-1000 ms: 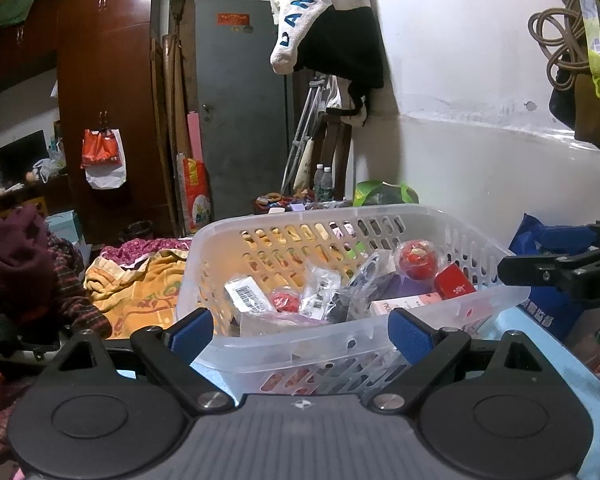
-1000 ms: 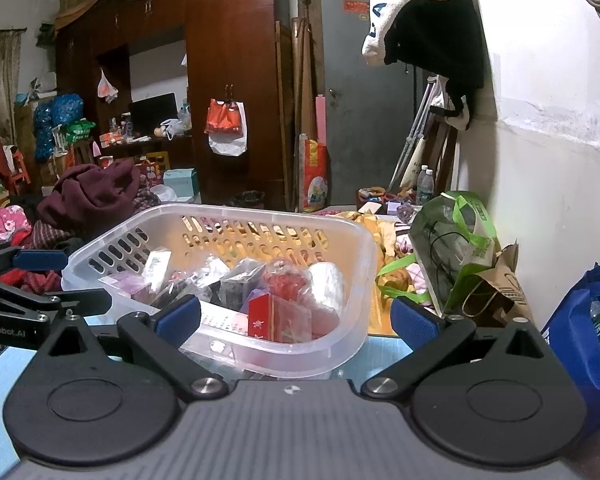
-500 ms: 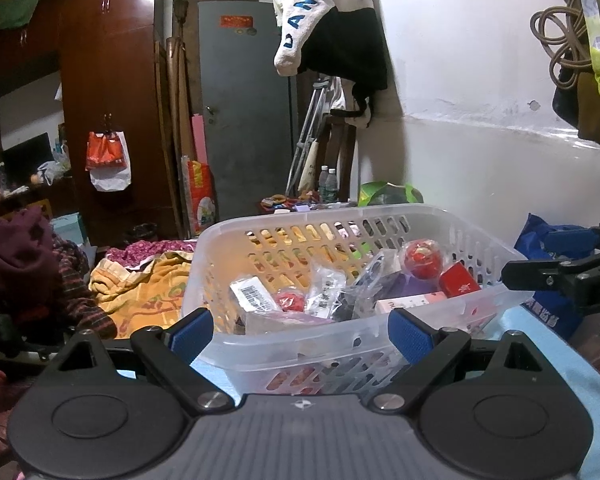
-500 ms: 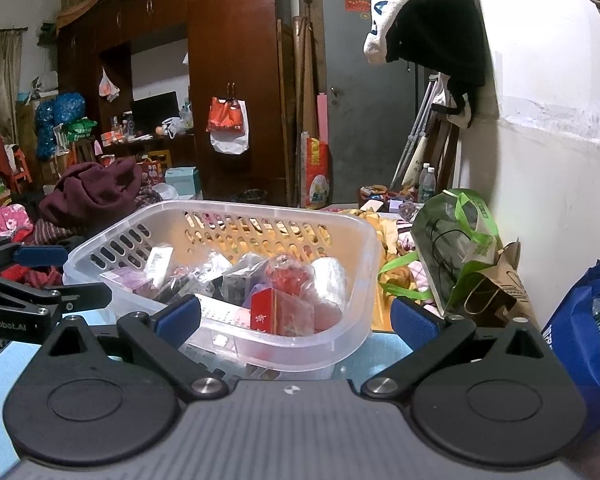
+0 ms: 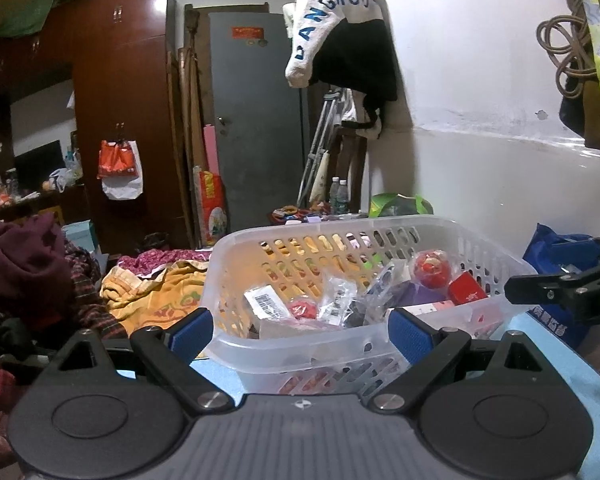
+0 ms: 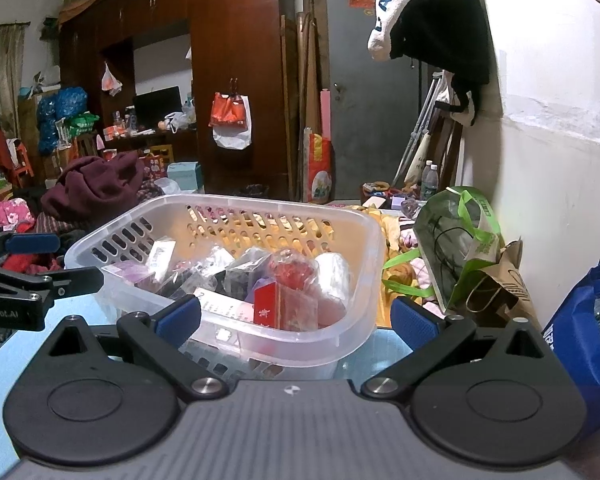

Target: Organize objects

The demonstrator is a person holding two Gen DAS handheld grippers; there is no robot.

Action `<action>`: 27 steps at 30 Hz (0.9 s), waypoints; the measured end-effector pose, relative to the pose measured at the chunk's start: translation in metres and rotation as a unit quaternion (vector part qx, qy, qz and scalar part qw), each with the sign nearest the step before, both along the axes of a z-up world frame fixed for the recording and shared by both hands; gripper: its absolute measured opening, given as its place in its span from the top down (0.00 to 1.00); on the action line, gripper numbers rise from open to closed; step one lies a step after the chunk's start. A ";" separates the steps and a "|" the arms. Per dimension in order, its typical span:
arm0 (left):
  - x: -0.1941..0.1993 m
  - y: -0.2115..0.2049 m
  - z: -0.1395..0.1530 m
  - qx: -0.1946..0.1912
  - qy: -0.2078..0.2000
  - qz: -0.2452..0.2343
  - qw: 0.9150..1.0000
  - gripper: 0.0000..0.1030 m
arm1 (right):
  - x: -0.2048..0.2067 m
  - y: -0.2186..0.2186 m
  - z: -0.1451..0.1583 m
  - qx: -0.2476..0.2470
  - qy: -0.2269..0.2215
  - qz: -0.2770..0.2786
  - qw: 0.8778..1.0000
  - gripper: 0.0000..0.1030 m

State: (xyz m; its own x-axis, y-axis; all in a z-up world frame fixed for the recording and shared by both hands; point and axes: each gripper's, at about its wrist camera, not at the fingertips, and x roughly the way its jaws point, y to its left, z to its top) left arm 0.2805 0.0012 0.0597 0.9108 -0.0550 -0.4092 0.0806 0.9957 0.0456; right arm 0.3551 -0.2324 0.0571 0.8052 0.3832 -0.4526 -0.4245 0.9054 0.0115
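Your left hand-held gripper (image 5: 300,330) and right hand-held gripper (image 6: 296,318) are both wide open and empty, with the full basket (image 5: 380,226) straight ahead, between them.

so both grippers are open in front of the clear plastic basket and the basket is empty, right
Not quite: the basket is not empty. It holds packets and a small red box, as the right wrist view shows. Both the left gripper and right gripper are open before it.

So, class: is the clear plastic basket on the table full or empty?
Partly full. The basket holds a red box and wrapped packets below its rim; its slotted back wall shows bare.
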 end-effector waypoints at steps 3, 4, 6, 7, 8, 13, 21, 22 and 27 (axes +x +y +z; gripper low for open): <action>0.000 -0.002 -0.001 0.008 0.005 0.004 1.000 0.07 | 0.000 0.000 0.000 0.002 0.000 0.002 1.000 0.00; 0.000 -0.003 -0.001 0.011 0.007 0.005 1.000 0.07 | 0.000 0.000 0.000 0.001 0.001 0.002 1.000 0.00; -0.001 -0.005 -0.002 0.020 0.005 0.010 1.000 0.07 | 0.000 0.000 -0.001 0.000 0.002 0.003 1.000 0.00; -0.001 -0.007 -0.002 0.026 0.002 0.012 1.000 0.07 | 0.000 0.000 -0.001 -0.001 0.002 0.003 1.000 0.00; -0.002 -0.008 -0.002 0.031 0.001 0.014 0.999 0.07 | 0.000 0.000 -0.001 -0.002 0.002 0.002 1.000 0.00; -0.003 -0.012 -0.002 0.032 0.006 0.006 0.999 0.07 | -0.001 -0.001 -0.002 0.000 0.002 0.003 1.000 0.00; -0.003 -0.017 -0.003 0.037 0.003 0.006 0.999 0.07 | -0.002 -0.003 -0.003 0.002 0.003 0.005 1.000 0.00; -0.003 -0.018 -0.003 0.037 0.004 0.003 0.999 0.07 | -0.002 -0.003 -0.003 0.002 0.003 0.005 1.000 0.00; -0.005 -0.021 -0.004 0.048 -0.004 0.009 0.999 0.07 | 0.000 -0.007 -0.004 0.004 0.007 0.003 1.000 0.00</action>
